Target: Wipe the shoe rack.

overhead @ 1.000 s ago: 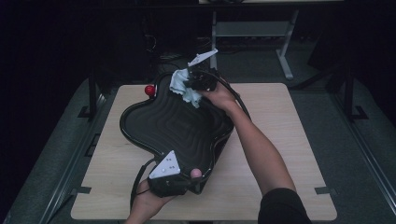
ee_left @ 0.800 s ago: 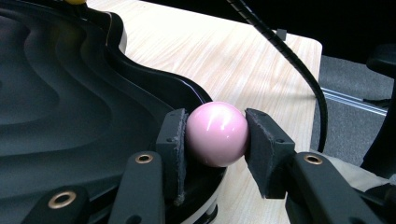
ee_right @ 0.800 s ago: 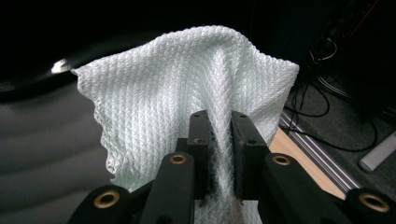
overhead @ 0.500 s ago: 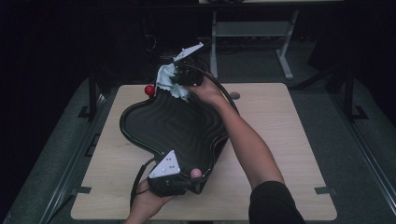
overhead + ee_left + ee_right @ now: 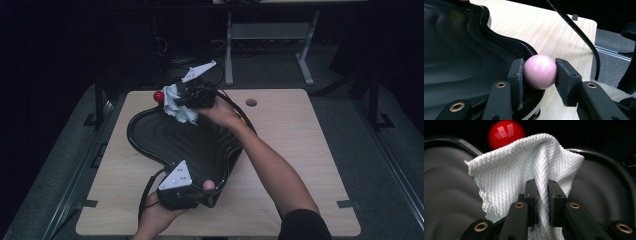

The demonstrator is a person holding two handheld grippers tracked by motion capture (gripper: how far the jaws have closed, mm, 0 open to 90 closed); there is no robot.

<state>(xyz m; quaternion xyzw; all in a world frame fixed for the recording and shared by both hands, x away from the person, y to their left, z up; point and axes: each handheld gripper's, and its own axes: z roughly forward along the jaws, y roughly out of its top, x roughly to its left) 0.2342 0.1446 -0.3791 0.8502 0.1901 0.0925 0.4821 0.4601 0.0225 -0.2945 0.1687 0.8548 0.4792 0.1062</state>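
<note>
Right tongs pinch the white cloth at the black tray's far rim (red ball just beyond), left tongs clamp the pink ball on its near rim: best wipe with 1 steady, flat stroke.

A pale, waffle-textured cloth hangs bunched and creased, its lower fold pinched, lying against the far end of the black ridged tray, just beside a red ball at the tray's far rim. A glossy pink ball sits squeezed at the tray's near rim.
</note>
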